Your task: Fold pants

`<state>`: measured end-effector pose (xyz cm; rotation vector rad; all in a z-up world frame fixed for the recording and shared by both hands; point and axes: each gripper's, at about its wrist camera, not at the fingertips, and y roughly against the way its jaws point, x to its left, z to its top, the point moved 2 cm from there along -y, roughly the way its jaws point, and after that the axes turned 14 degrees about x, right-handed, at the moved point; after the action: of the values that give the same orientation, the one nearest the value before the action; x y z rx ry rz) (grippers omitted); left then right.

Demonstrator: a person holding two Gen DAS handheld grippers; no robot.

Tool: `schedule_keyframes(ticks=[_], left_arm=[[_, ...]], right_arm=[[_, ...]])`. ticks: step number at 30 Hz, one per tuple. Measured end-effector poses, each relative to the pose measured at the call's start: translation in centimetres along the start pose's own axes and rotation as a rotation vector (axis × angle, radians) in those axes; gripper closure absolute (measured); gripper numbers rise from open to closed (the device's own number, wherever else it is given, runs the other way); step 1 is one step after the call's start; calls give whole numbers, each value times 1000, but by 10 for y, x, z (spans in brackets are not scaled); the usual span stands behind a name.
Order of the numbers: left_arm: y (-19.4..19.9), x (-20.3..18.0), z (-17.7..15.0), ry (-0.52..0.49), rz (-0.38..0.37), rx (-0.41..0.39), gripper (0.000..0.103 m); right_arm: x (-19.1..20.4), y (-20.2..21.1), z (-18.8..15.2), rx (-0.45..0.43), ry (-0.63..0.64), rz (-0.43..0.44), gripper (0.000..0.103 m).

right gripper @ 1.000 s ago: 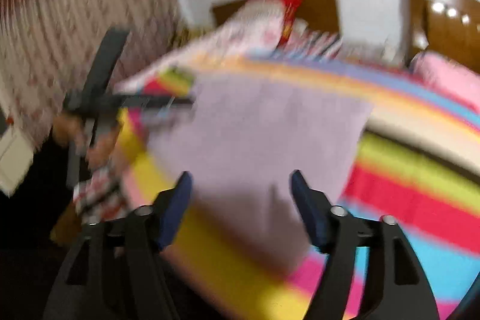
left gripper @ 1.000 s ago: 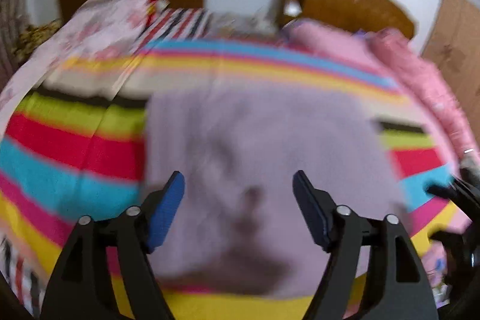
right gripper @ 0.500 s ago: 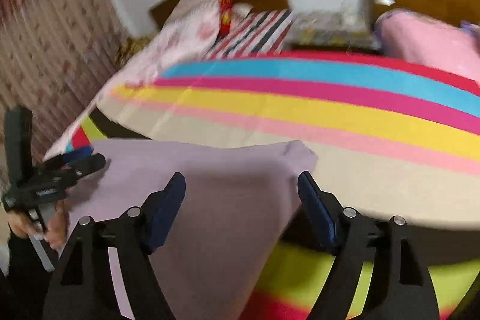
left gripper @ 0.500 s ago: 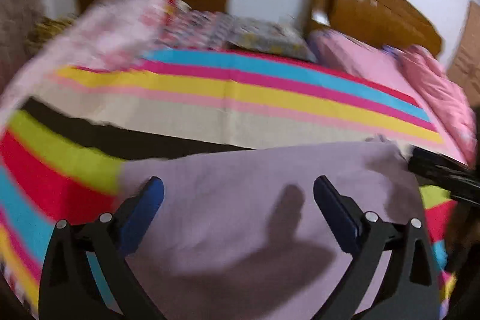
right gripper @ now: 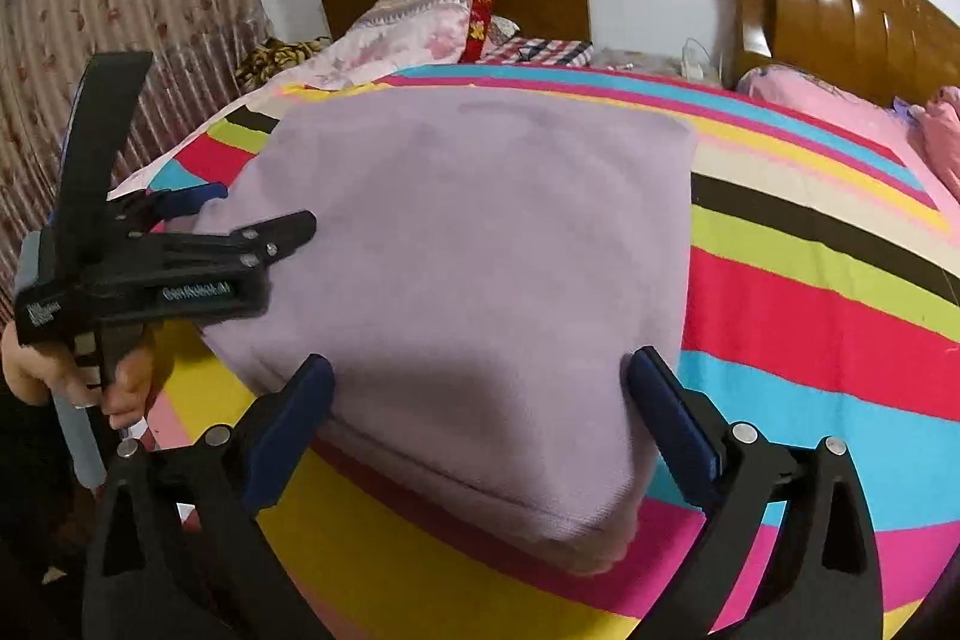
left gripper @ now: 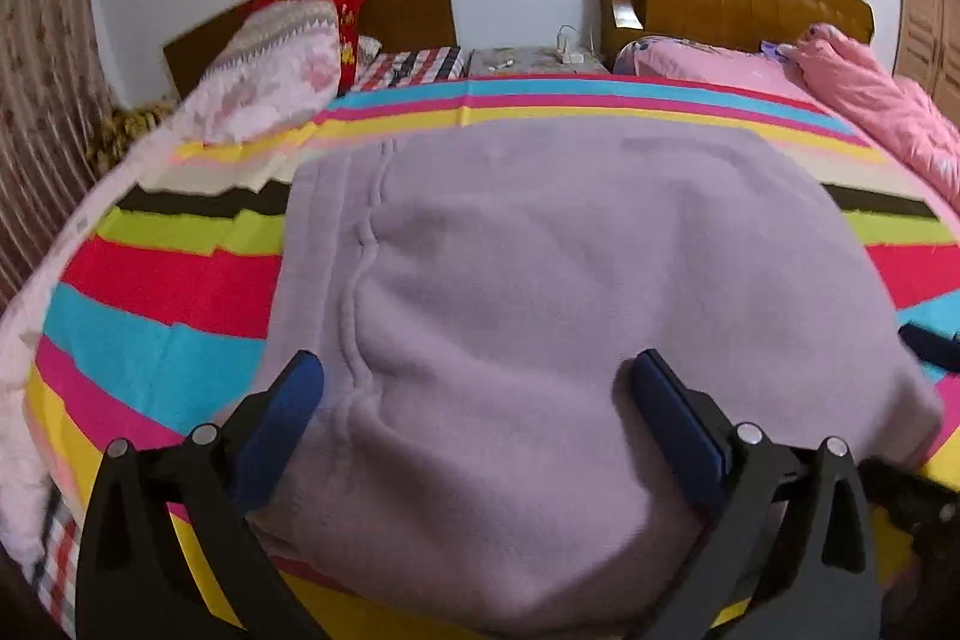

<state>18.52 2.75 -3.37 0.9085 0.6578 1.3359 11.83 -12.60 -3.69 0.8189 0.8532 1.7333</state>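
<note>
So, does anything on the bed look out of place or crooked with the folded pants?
Nothing serious. The lilac pants lie folded and flat on the striped sheet. Only the near corner bulges a little, and a wavy seam ridge runs down the left side.

The pants (left gripper: 540, 310) near edge runs off the frame's bottom.

You have a bed (left gripper: 180, 316) under a bright striped sheet (right gripper: 810, 316). Folded lilac pants (left gripper: 570, 292) lie flat on it, a floral quilt (left gripper: 264, 82) behind.
</note>
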Motion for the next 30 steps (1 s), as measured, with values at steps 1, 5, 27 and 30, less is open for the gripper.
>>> schedule_keyframes(ticks=[1, 5, 27, 30], left_arm=[[-1, -1, -2, -12, 8, -12, 1], [-4, 1, -5, -9, 2, -24, 1], [6, 3, -2, -8, -2, -34, 1], [15, 4, -9, -17, -8, -62, 1]], right_arm=[[-1, -1, -1, -7, -1, 3, 7], [-7, 2, 3, -17, -10, -1, 7], [-13, 5, 0, -19, -27, -12, 6], [-11, 11, -10, 46, -27, -43, 5]])
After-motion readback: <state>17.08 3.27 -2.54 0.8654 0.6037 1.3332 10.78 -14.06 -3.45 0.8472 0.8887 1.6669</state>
